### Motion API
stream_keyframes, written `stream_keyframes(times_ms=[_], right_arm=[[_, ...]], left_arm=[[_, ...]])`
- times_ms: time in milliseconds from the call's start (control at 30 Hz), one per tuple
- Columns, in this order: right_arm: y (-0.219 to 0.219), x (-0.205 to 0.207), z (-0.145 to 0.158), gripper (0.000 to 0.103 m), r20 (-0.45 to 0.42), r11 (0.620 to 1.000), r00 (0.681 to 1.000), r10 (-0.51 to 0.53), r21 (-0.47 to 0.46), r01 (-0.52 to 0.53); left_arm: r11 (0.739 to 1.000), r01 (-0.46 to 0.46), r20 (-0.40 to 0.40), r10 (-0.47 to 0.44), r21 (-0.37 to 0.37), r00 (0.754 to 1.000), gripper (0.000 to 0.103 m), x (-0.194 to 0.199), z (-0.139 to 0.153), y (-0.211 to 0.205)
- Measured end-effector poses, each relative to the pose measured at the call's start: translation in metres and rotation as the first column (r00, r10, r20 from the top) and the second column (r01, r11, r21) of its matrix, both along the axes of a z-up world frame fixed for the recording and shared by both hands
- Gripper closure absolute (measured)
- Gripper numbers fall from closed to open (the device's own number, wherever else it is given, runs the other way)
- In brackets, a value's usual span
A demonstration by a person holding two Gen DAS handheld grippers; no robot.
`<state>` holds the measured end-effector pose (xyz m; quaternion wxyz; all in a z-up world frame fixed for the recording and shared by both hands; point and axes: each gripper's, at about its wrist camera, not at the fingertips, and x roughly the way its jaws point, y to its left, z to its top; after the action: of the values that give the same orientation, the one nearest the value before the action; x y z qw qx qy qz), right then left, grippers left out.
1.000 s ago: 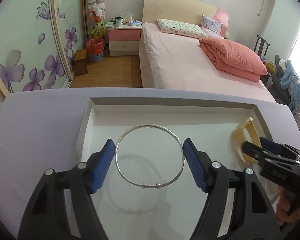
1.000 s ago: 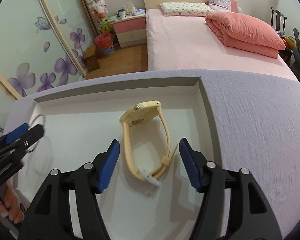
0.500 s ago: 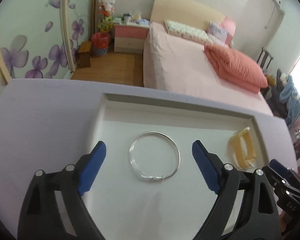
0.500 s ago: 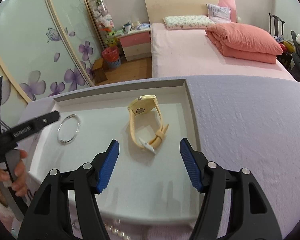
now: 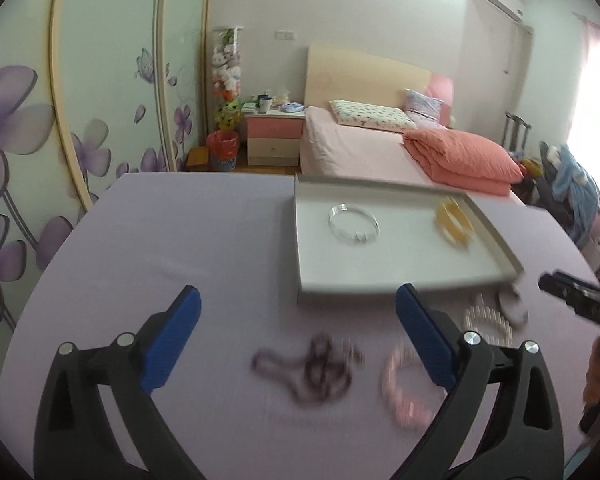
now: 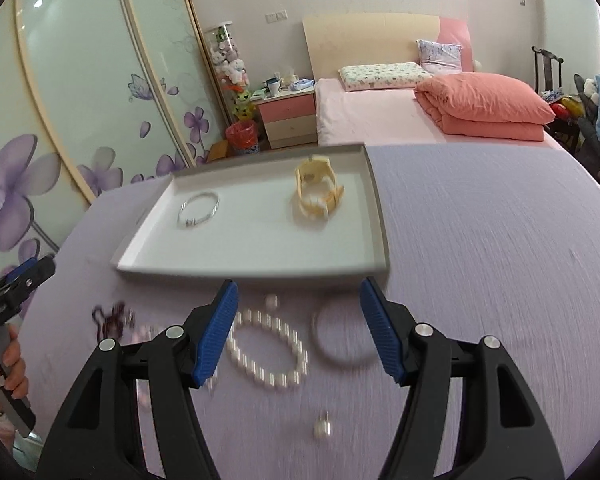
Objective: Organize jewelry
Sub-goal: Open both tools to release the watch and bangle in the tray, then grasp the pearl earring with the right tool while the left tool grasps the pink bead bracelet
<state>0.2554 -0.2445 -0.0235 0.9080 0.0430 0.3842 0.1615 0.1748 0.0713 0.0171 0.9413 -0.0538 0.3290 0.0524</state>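
Inside tray (image 6: 380, 236), watch (image 6: 316, 192) stands on edge.

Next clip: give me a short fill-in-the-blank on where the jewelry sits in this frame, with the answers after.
1. The silver bangle and the yellow watch lie inside the white ____.
2. The pearl bracelet lies on the ____ cloth, outside the tray.
3. The number of pieces lying in the tray is ____.
4. The right gripper holds ____ between its pads.

Missing words: tray; purple; two; nothing
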Motion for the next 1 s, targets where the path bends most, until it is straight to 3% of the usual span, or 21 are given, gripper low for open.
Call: stream_keyframes(times_ms=[200,300,500,733,1000], right_arm=[[-0.007,-0.042,-0.027,0.04,-0.044,1.0,0.999,-0.004,-0.031,0.003],[-0.01,-0.053,-0.04,0.045,-0.073,0.999,0.997,-0.007,-0.046,0.004],[-0.011,-0.063,-0.06,0.055,-0.129,0.997,0.992,-0.016,-0.071,0.007],[0.004,-0.06,-0.062,0.069,-0.088,0.986,0.996,-0.021,-0.165,0.006],[0.007,-0.056,-0.061,0.079,-0.077,0.982,0.996,-0.033,-0.189,0.018]], left_arm=[[0.999,0.039,-0.014,-0.039,-0.017,0.999,0.007,-0.054,-0.024,-0.012],[0.998,0.067,-0.016,-0.067,0.001,0.998,0.007,-0.068,-0.03,-0.021],[0.993,0.121,-0.013,-0.121,0.017,0.993,0.007,-0.074,-0.033,-0.04],[0.991,0.134,-0.013,-0.134,0.016,0.991,0.007,-0.075,-0.034,-0.049],[0.989,0.146,-0.026,-0.145,0.011,0.989,0.007,-0.072,-0.037,-0.051]])
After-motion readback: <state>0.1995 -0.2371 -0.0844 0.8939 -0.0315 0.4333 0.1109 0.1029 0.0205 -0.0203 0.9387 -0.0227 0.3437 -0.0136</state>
